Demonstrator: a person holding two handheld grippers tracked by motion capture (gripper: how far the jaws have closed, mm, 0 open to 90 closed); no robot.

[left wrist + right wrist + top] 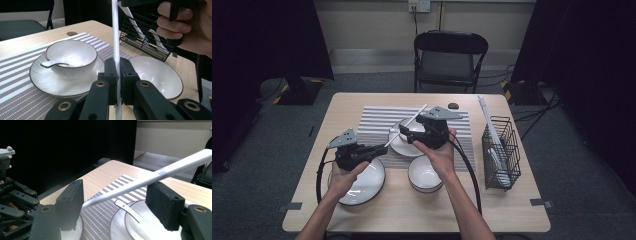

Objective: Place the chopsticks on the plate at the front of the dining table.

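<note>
Left tongs are clamped on a long white plastic chopstick, the pads pressing it from both sides in the left gripper view. Right tongs stand open around the same stick in the right gripper view: it passes between the two black pads, and whether it touches the right-hand one cannot be told.

No brand or readable writing shows; a small pale mark sits on the chopstick in the right gripper view, too small to read.

In the high view the chopstick slants from the left tongs at centre left up toward the upper right, past the right tongs, its far end above the striped grey-and-white placemat. It is held in the air over the light wooden counter.

On the placemat sits a white saucer with a dark rim, carrying a small white bowl with a white ceramic spoon in it. Toward the bottom of the high view lie a shallow white plate under the left hand and a second white bowl just below the right hand. At the right of that view a black wire basket holds more long white utensils, leaning upward toward the top of the frame.
</note>
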